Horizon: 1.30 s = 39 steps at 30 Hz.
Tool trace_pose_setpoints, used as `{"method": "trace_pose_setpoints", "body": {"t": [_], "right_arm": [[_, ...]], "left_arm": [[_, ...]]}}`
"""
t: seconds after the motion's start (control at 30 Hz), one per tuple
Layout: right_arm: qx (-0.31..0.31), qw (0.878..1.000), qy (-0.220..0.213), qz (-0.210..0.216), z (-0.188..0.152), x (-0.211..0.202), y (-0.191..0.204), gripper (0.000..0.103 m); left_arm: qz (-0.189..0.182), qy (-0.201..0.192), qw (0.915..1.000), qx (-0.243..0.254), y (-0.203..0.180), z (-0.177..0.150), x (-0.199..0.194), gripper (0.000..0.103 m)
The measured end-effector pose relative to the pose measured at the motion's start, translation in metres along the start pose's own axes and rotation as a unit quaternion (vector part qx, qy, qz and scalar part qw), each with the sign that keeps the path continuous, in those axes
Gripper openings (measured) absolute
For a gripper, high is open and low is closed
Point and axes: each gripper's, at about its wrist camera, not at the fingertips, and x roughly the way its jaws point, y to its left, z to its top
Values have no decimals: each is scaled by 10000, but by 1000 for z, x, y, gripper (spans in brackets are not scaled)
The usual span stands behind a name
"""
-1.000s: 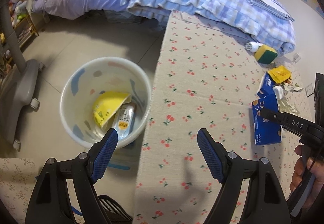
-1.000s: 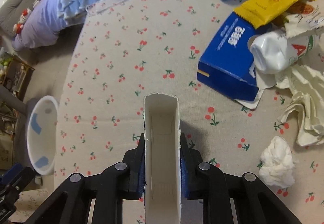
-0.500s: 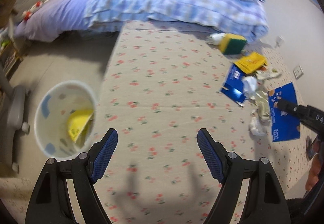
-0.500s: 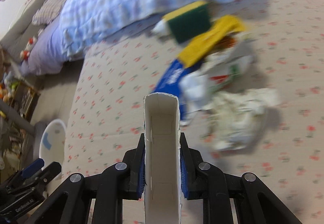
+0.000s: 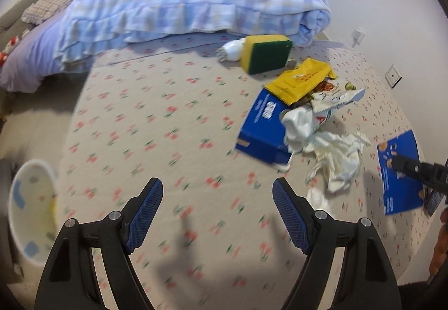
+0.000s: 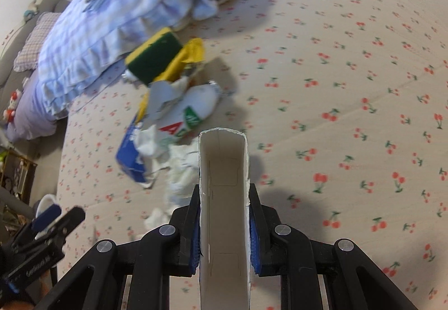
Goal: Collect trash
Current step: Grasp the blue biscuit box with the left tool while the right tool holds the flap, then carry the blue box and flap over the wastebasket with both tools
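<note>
Broadly, the cherry-print mat [image 5: 156, 125] fills both views, with the folded quilt [image 5: 196, 4] at its far edge and the bin [image 5: 30, 212] on the floor off its left side, well apart from the litter. The trash sits in one heap on the mat: a blue box [image 5: 260, 125] at the bottom, white crumpled bags [image 5: 338, 161] beside it, a yellow wrapper [image 5: 302, 80] and a sponge [image 5: 266, 53] farther back.

The right gripper [image 6: 224, 228] is clenched on a flattened white carton [image 6: 224, 198], which sticks out past the pads. The left gripper [image 5: 217, 214] is released, jaws wide with nothing between them, hovering over bare mat short of the heap.

To do this step well, I judge the carton should go over the bin's mouth before the pads let go, tipped downward so it slides clear. The free left gripper would best take one light piece at its edge, such as the bags, rather than bite into the pile.
</note>
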Motion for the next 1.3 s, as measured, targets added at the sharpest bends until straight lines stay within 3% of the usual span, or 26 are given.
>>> {"method": "trace_pose_setpoints", "body": {"t": [0.17, 0.37, 0.53, 0.63, 0.67, 0.83, 1.3], "right_arm": [[28, 10000, 70, -62, 5, 7, -12, 24], [59, 9998, 151, -133, 9, 14, -24, 24], [52, 9998, 185, -97, 12, 17, -24, 24], [-7, 9997, 218, -93, 13, 20, -21, 24], [-14, 9997, 223, -95, 13, 20, -21, 24], [-17, 9997, 230, -106, 12, 19, -20, 24], [-75, 9999, 55, 76, 15, 5, 2, 24]], "left_arm": [[-248, -56, 9996, 142, -18, 14, 30, 83], [-250, -155, 9974, 655, -36, 24, 57, 83], [-379, -140, 9971, 647, -35, 27, 72, 82], [-466, -126, 9967, 652, -35, 27, 77, 73], [-431, -186, 9964, 704, -37, 27, 77, 66], [-345, -147, 9969, 699, -38, 28, 74, 60], [-16, -202, 9992, 353, 1, 15, 23, 57]]}}
